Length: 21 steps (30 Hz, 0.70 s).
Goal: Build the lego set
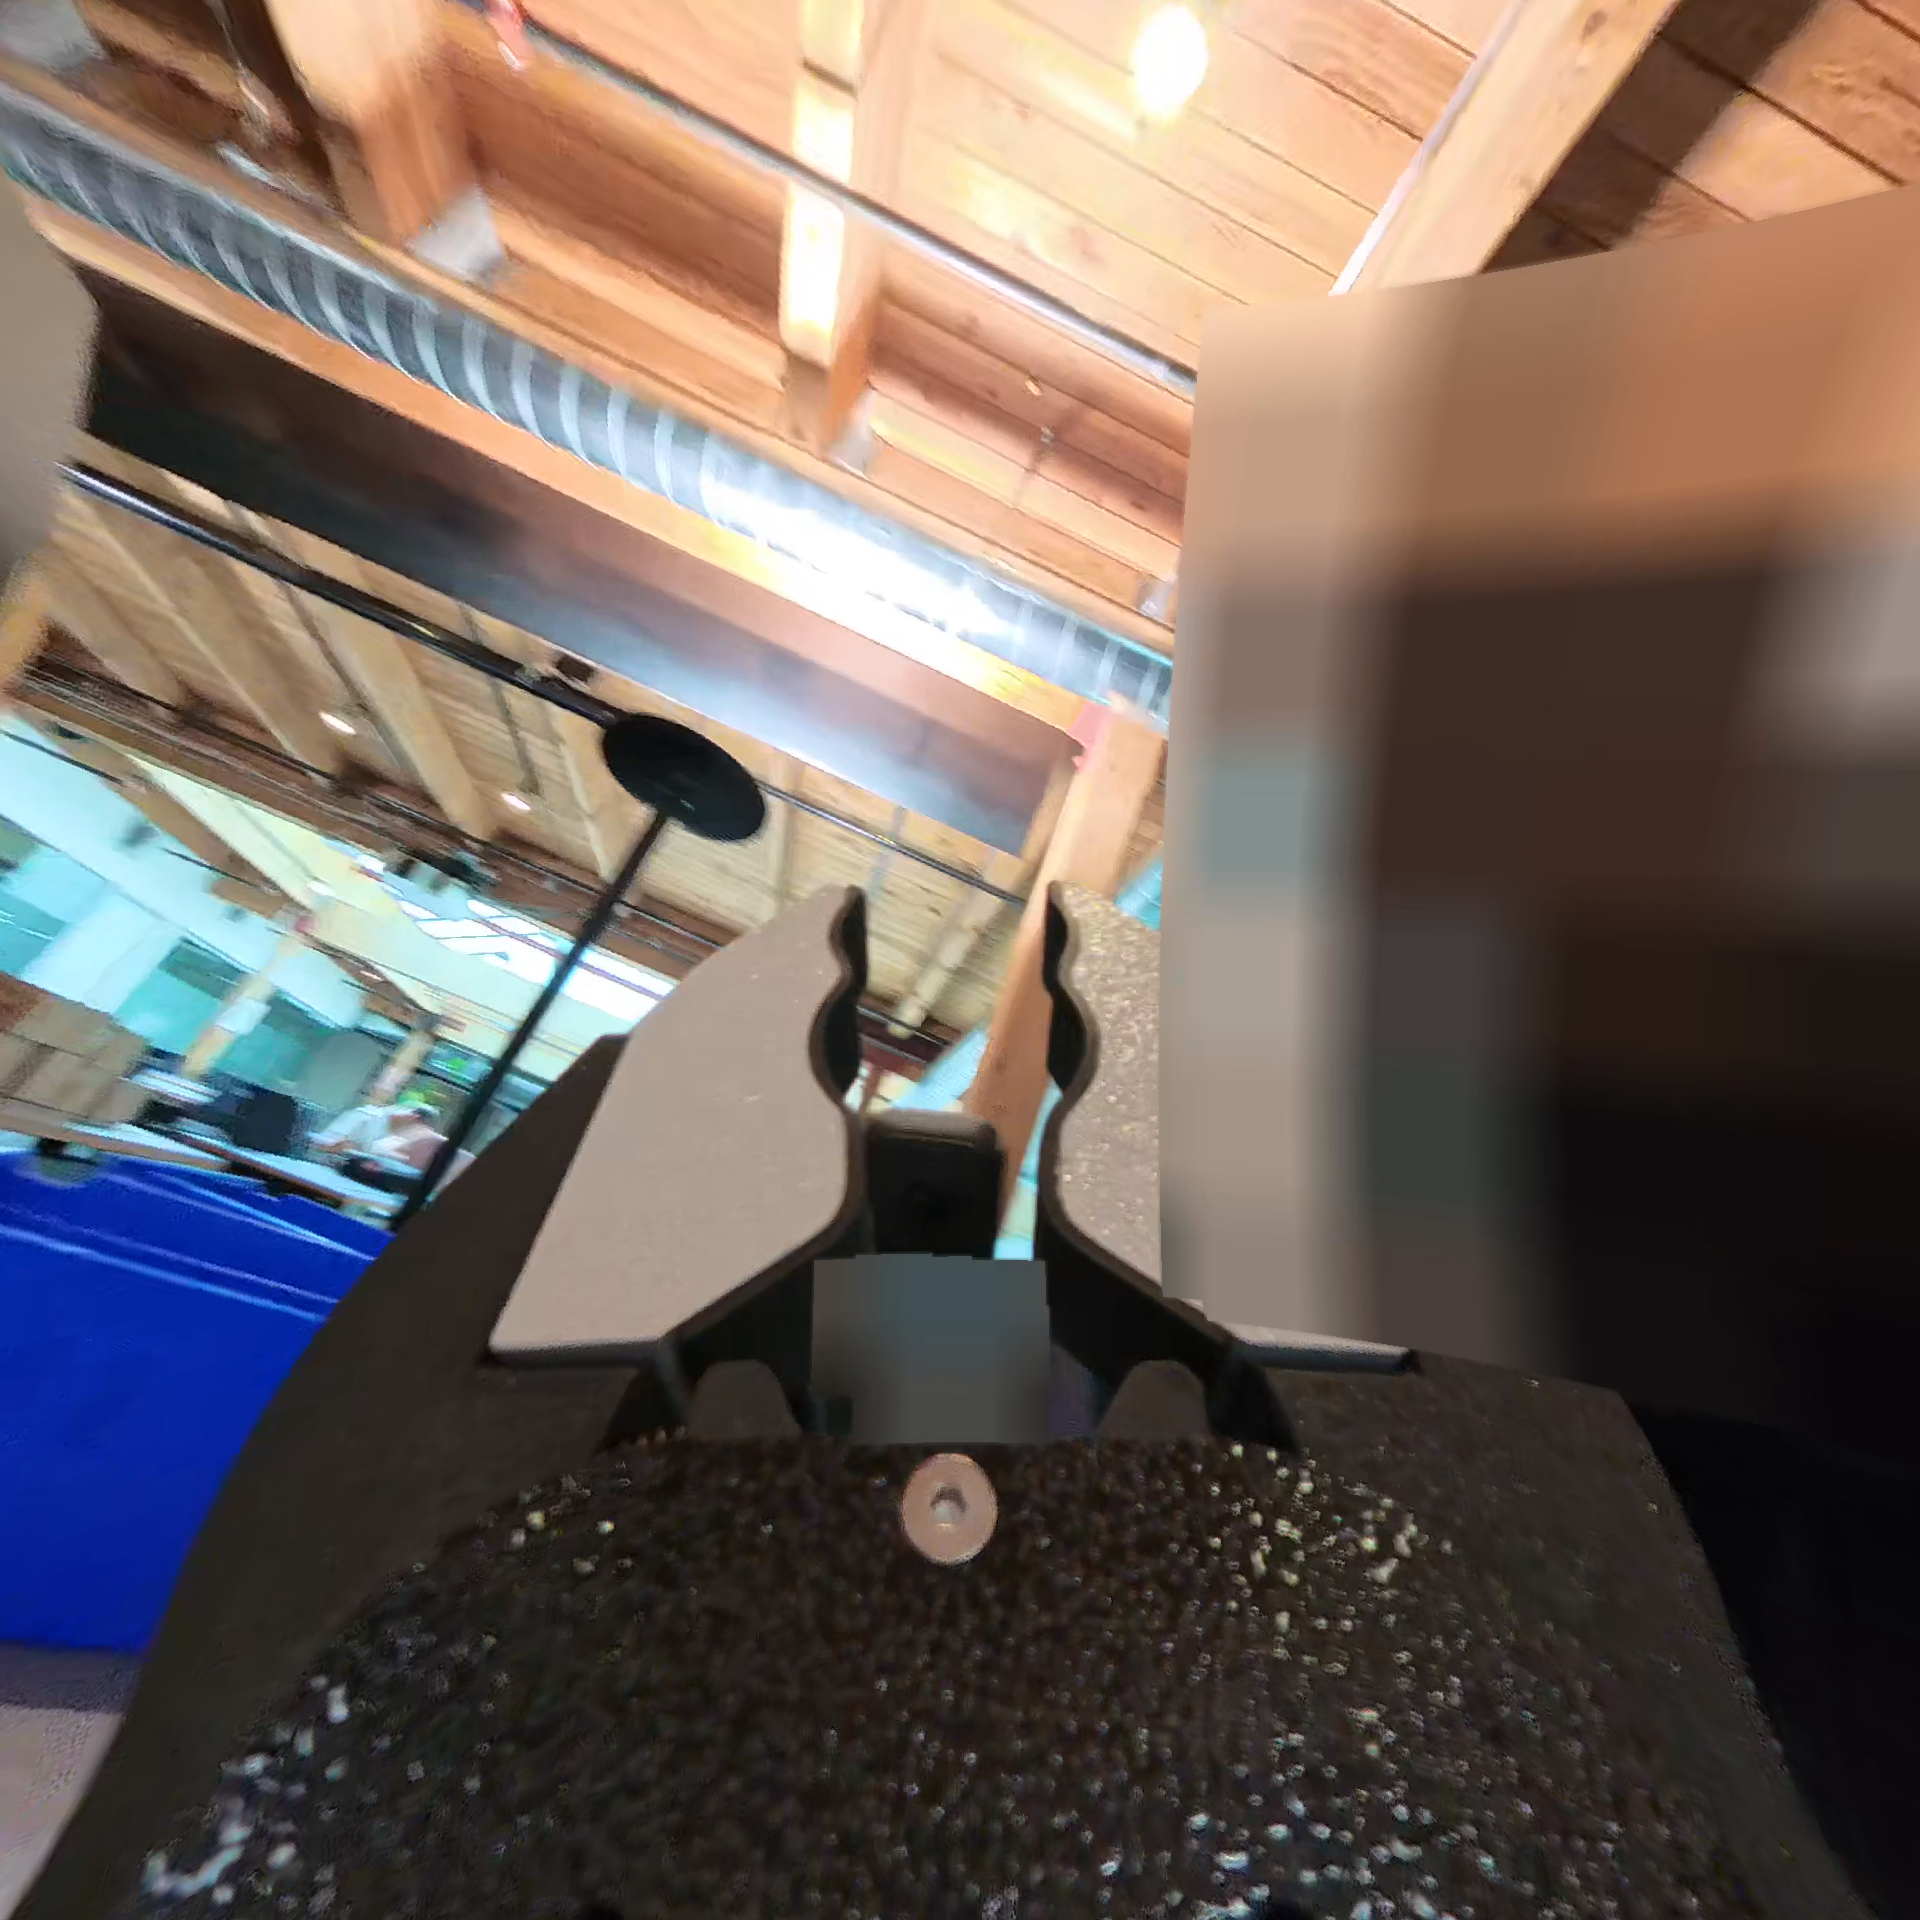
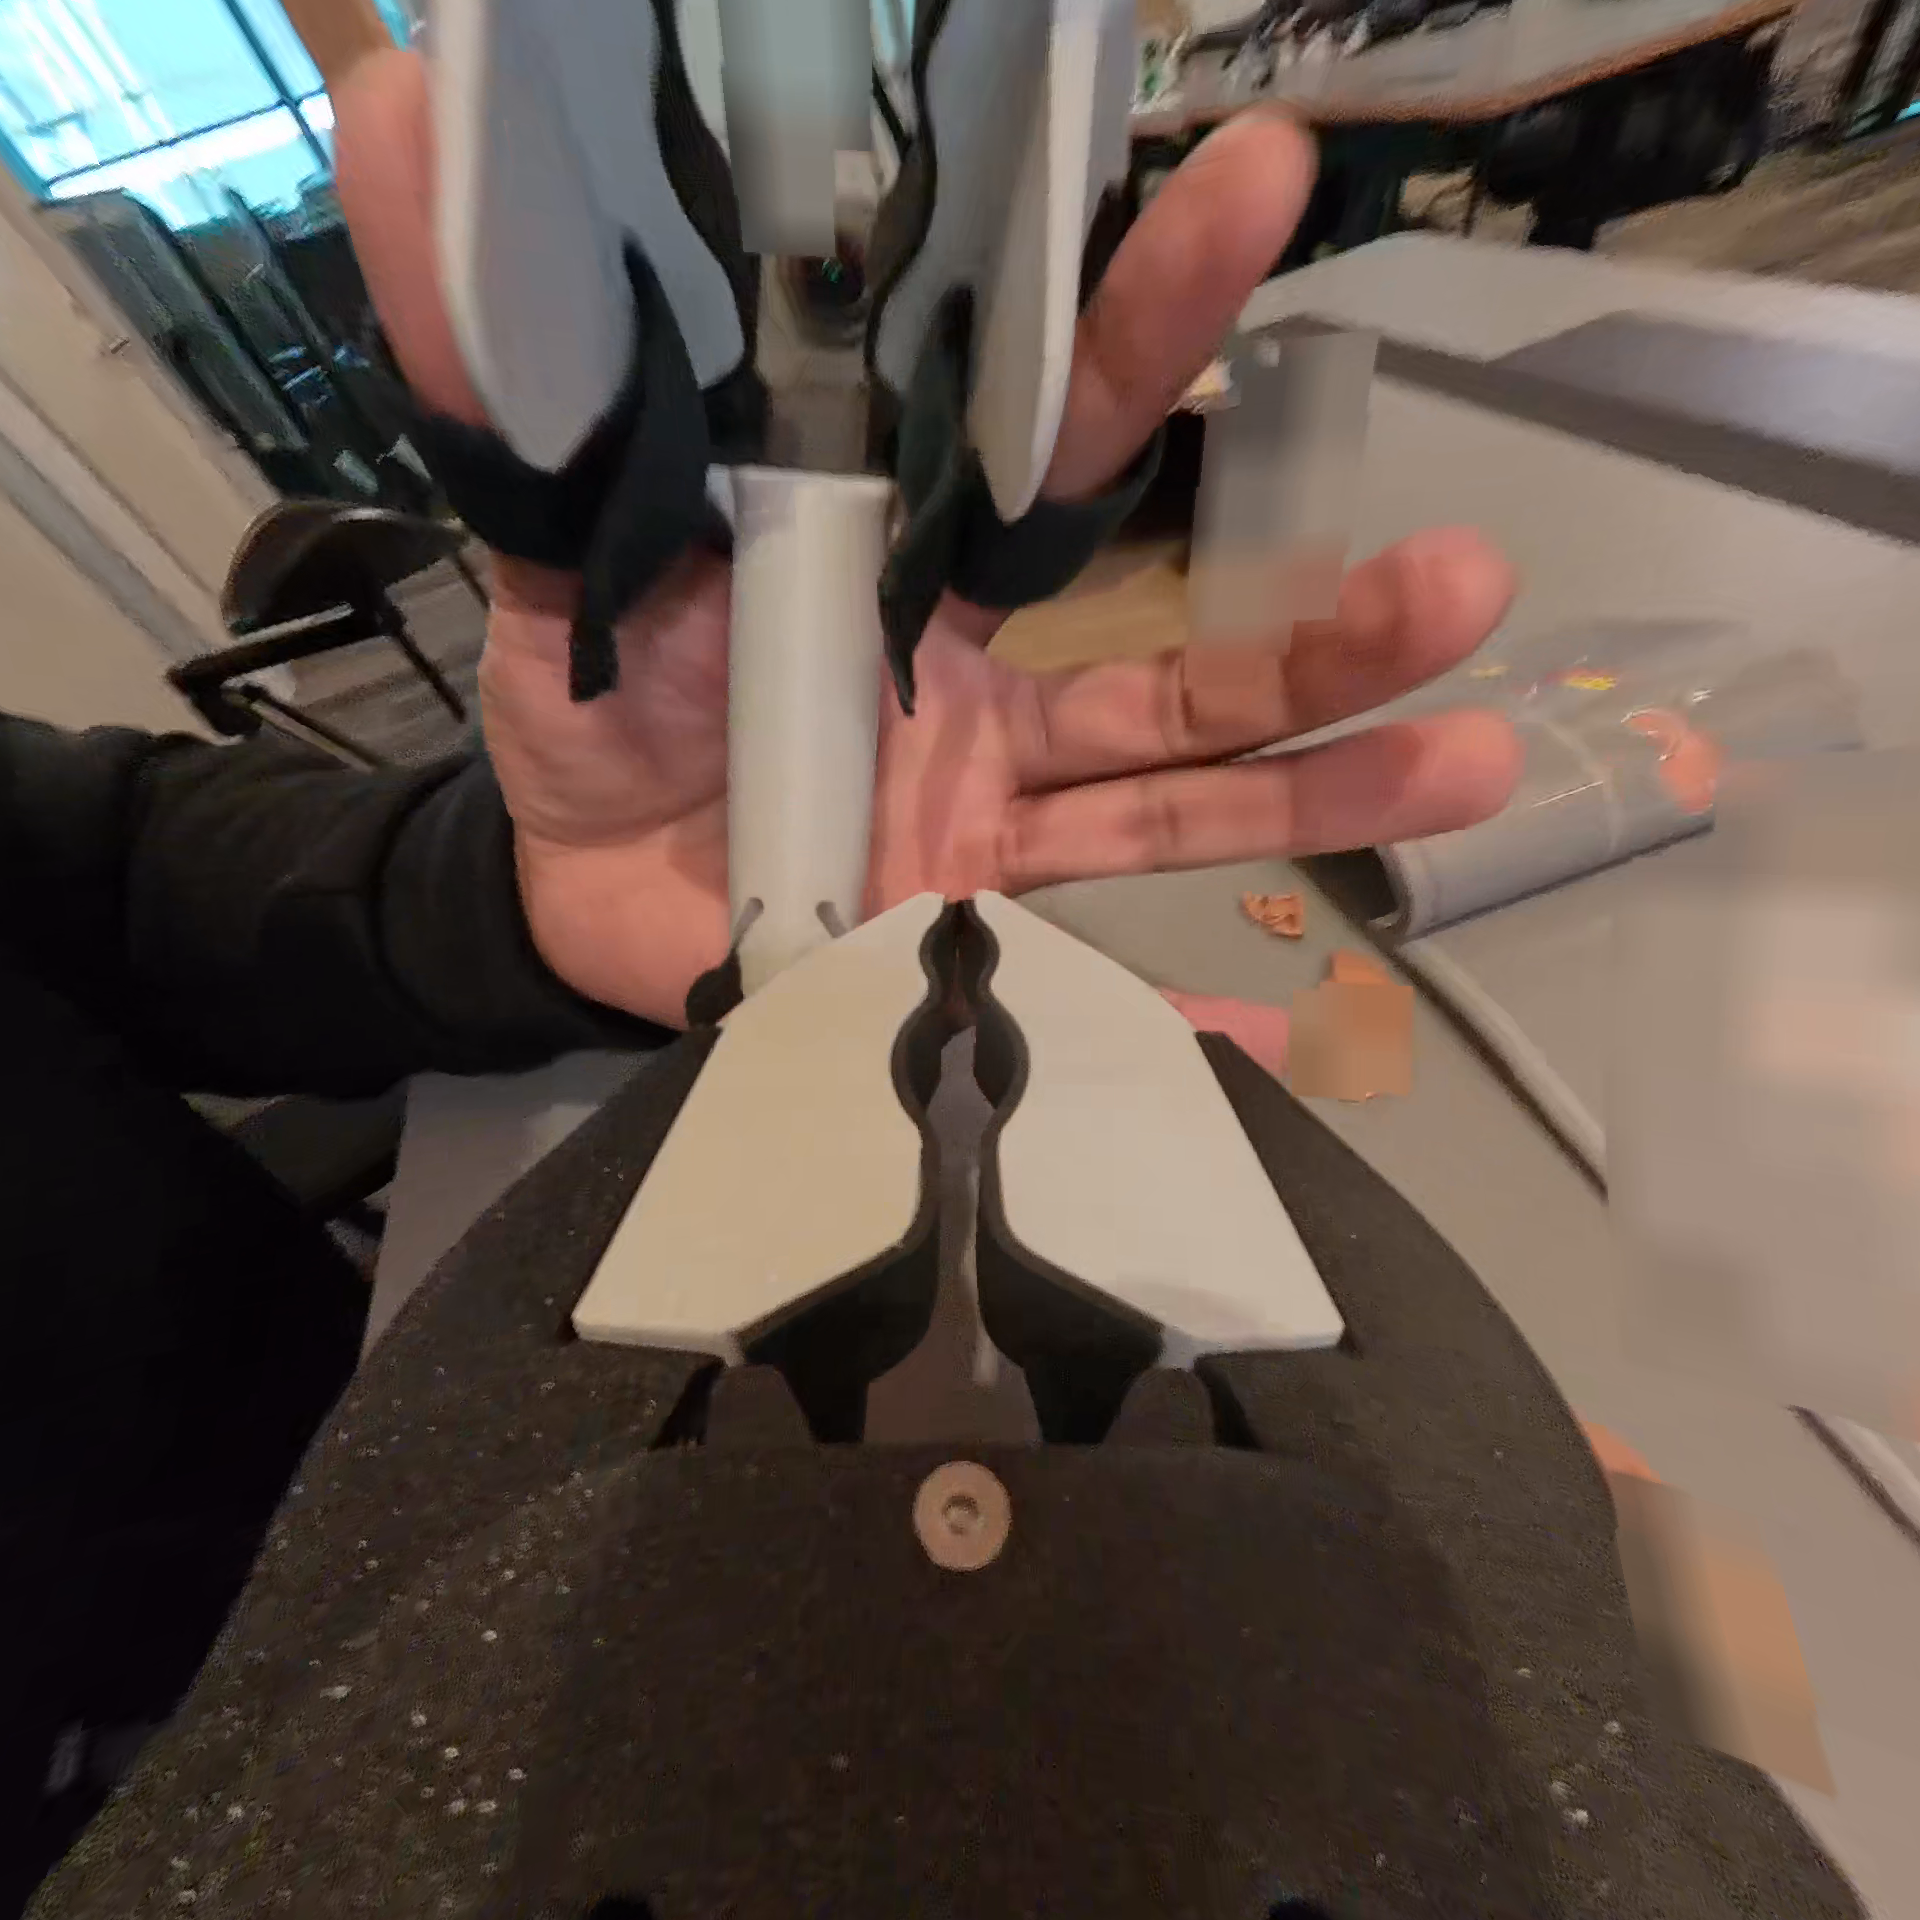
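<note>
In the left wrist view my left gripper (image 1: 951, 920) points up at the ceiling. It is open and empty, and no Lego shows there. In the right wrist view my right gripper (image 2: 961, 912) is shut with its tips touching and nothing between them. Right in front of it is a person's open hand (image 2: 1039, 769), strapped to the left gripper's white handle (image 2: 800, 675). A few small orange Lego pieces (image 2: 1273, 914) lie on the grey table (image 2: 1143, 935) beyond the hand. A clear bag of pieces (image 2: 1600, 707) lies farther right.
A raised grey tray edge (image 2: 1538, 862) runs along the table at the right. A black stool (image 2: 312, 582) stands at the left on the floor. The left wrist view shows wooden ceiling beams, a metal duct (image 1: 582, 395), a black pole (image 1: 551, 997) and a blue cloth (image 1: 156, 1403). Spacing between my two grippers at the tips: around 15 cm.
</note>
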Motion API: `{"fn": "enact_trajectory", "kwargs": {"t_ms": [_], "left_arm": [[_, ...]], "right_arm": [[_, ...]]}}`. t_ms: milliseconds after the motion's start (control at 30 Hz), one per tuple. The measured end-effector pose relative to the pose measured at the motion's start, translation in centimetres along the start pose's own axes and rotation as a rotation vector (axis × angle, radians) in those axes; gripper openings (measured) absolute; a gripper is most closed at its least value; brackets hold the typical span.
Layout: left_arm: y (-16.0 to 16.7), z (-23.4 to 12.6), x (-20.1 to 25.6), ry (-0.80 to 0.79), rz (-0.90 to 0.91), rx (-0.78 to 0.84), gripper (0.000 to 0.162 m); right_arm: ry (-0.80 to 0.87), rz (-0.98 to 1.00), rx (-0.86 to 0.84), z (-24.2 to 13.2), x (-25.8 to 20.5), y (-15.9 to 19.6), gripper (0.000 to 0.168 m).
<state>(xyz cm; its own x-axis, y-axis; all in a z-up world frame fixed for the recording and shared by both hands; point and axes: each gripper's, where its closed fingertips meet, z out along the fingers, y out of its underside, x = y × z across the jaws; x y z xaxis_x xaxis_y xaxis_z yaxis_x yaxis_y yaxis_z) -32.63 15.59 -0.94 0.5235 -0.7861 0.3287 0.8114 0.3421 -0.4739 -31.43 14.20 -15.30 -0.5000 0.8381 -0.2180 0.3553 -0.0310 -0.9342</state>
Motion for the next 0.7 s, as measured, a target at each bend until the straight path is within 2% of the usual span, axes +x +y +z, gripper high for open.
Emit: {"fn": "enact_trajectory", "kwargs": {"t_ms": [67, 133, 200, 267, 300, 367, 400, 433, 467, 533, 600, 667, 700], "left_arm": [[0.7, 0.5, 0.9, 0.045, -0.035, -0.041, 0.044], [1.4, 0.8, 1.4, 0.035, 0.011, -0.079, 0.051], [2.6, 1.6, 2.2, 0.026, 0.075, -0.178, 0.065], [3.8, 2.6, 3.1, 0.013, 0.163, -0.312, 0.088], [3.5, 3.2, 3.5, 0.005, 0.245, -0.317, 0.094], [0.3, 4.0, 3.4, -0.081, 0.579, -0.179, 0.088], [-1.5, 3.9, 3.2, -0.142, 0.696, -0.099, 0.070], [-2.4, 3.9, 3.4, -0.131, 0.700, -0.059, 0.056], [-2.6, 3.9, 3.3, -0.114, 0.655, -0.069, 0.054], [-2.2, 3.4, 2.4, -0.132, 0.629, -0.159, 0.051], [-2.2, 2.1, 0.1, -0.242, 0.707, -0.242, 0.050], [-0.9, 0.1, -2.9, -0.322, 0.834, -0.435, 0.046], [0.2, -1.6, -4.8, -0.380, 0.850, -0.602, 0.043]], "right_arm": [[-0.071, 0.022, -0.044, 0.0, -0.8, 0.7, 0.000], [-0.114, 0.039, -0.046, -0.1, -1.2, 0.8, 0.000], [-0.138, 0.033, -0.040, -0.2, -1.7, 0.7, 0.000], [-0.164, 0.026, -0.046, -0.2, -2.3, 0.8, 0.000], [-0.214, -0.003, -0.094, 0.0, -3.3, 1.7, 0.000], [-0.318, -0.090, -0.195, 1.3, -7.4, 4.5, 0.000], [-0.266, -0.147, -0.259, 2.4, -8.3, 5.8, 0.000], [-0.206, -0.205, -0.289, 3.1, -8.6, 6.3, 0.000], [-0.214, -0.207, -0.284, 3.2, -9.1, 6.0, 0.001], [-0.208, -0.151, -0.244, 2.8, -8.3, 4.9, 0.004], [-0.146, -0.124, -0.231, 2.2, -5.8, 4.7, 0.007], [-0.105, -0.113, -0.241, 1.4, -3.9, 4.9, 0.007], [-0.082, -0.121, -0.249, 1.0, -3.1, 5.0, 0.007]]}}
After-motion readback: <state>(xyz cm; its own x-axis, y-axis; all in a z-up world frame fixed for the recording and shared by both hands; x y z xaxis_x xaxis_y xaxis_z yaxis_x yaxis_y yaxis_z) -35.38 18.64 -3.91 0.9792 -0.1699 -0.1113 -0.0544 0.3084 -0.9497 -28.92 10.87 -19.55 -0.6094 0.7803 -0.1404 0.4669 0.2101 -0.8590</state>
